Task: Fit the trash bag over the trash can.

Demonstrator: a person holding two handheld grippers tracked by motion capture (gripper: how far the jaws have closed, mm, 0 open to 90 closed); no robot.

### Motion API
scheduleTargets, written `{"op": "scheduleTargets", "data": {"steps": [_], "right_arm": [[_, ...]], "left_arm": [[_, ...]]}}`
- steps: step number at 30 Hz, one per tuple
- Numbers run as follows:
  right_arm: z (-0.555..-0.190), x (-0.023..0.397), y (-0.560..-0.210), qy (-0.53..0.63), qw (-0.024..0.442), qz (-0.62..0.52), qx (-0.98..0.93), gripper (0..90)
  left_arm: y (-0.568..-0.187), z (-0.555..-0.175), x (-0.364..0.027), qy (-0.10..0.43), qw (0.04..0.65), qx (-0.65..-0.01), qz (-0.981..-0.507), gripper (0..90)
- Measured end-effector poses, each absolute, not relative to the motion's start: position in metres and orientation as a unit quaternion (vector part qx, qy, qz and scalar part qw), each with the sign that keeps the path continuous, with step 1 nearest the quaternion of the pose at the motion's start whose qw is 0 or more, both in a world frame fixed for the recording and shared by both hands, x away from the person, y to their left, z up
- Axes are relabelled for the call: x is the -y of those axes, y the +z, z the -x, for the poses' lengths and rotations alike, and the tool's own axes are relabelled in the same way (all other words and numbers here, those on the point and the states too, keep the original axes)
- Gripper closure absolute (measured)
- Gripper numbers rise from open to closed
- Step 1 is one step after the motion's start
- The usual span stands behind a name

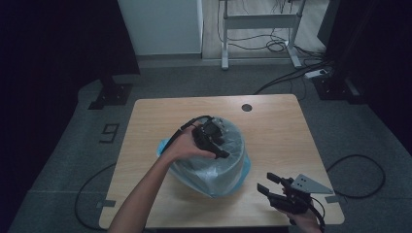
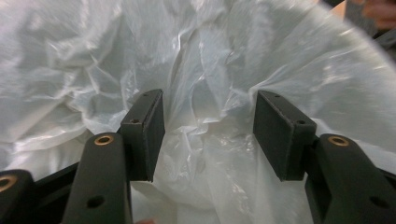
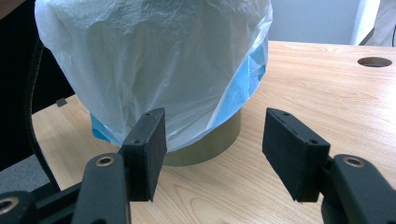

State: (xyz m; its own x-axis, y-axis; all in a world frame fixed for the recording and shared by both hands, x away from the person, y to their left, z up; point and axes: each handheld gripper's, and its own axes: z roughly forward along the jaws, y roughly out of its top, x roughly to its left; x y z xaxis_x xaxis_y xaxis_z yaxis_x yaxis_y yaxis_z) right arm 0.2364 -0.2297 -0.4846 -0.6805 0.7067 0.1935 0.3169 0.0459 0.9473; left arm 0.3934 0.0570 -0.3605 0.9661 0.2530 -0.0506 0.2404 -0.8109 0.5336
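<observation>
A round bin (image 3: 210, 142) stands mid-table, lined with a translucent white plastic bag (image 1: 218, 167) over a blue one (image 3: 243, 88); the film hangs down over its rim. My left gripper (image 1: 214, 141) is held over the top of the bin and points down into the bag. In the left gripper view its jaws (image 2: 210, 135) stand apart with crumpled white film (image 2: 205, 84) bulging between the pads and no firm pinch on it. My right gripper (image 1: 265, 181) rests at the table's front right, open and empty, and faces the bin (image 3: 212, 149).
The wooden table (image 1: 286, 131) has a round cable hole (image 1: 247, 107) near its far edge. Cables (image 1: 362, 177) trail over the grey floor on the right. Behind the table stand a desk frame (image 1: 257, 22) and a black stand base (image 1: 111, 94).
</observation>
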Motion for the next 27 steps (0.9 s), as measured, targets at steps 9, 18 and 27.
{"op": "scheduleTargets", "data": {"steps": [9, 18, 27], "right_arm": [[-0.236, 0.231, -0.484, 0.588, 0.168, -0.366, -0.702, 39.0], [-0.236, 0.228, -0.485, 0.585, 0.168, -0.366, -0.704, 38.7], [-0.236, 0.229, -0.486, 0.583, 0.169, -0.368, -0.705, 38.6]], "left_arm": [[-0.338, -0.386, -0.091, 0.021, 0.317, -0.142, -0.938, 42.7], [-0.353, -0.377, -0.104, 0.013, 0.251, -0.131, -0.959, 42.9], [-0.367, -0.384, -0.095, -0.013, 0.218, -0.136, -0.966, 41.9]]}}
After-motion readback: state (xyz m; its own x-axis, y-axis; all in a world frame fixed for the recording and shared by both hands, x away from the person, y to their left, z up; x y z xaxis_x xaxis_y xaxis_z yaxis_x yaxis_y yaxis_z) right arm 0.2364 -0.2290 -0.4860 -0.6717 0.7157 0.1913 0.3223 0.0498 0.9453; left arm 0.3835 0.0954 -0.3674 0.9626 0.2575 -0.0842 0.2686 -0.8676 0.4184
